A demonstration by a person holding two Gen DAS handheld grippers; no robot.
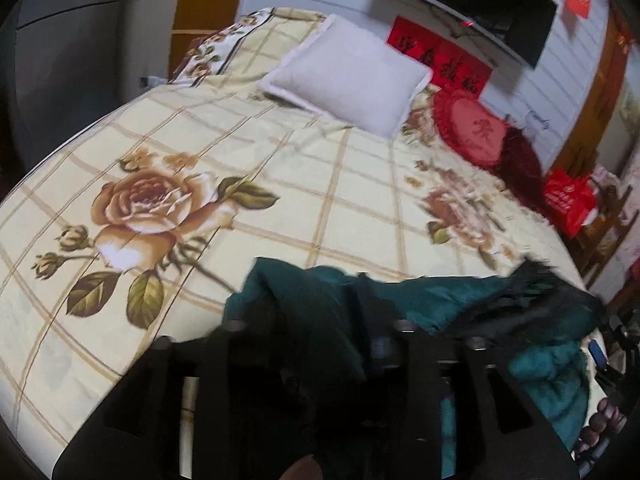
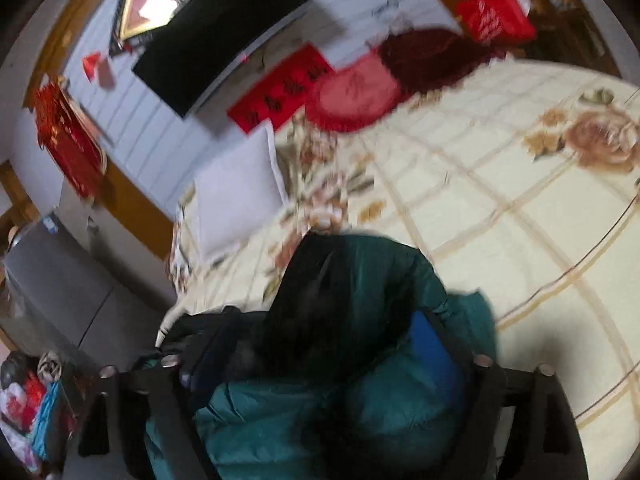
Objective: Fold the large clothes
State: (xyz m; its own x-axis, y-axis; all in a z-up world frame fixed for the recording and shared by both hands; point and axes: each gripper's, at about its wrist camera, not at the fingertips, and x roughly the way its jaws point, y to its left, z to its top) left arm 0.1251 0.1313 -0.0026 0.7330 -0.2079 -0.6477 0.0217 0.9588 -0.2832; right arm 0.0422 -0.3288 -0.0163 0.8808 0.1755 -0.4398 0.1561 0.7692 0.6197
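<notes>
I am working a dark green padded jacket point(image 1: 420, 300) across the floral bedspread point(image 1: 280, 200); in the left wrist view it is bunching along the bottom edge of the frame, running from bottom centre out to the lower right. My left gripper point(image 1: 316, 344) is pinching a dark fold of it between narrowed fingers. In the right wrist view the jacket point(image 2: 380, 320) is filling the lower centre, and my right gripper point(image 2: 328, 364) is standing with its fingers spread wide either side of the bulk; whether it is actually clamping cloth I cannot tell, since the padding is swallowing the gap.

To do this step well, I judge I should be keeping the left pinch firm, taking a clean hold on an edge or seam with the right, then drawing the two apart so the jacket flattens before any fold goes in.

Its long axis seems to be running left to right across the bottom of the left view, with the dark furry trim point(image 1: 544, 292), likely the hood, pointing toward the right edge. Both views are blurring, so this is uncertain. A white pillow point(image 1: 344, 76) is lying well apart, at upper centre.
</notes>
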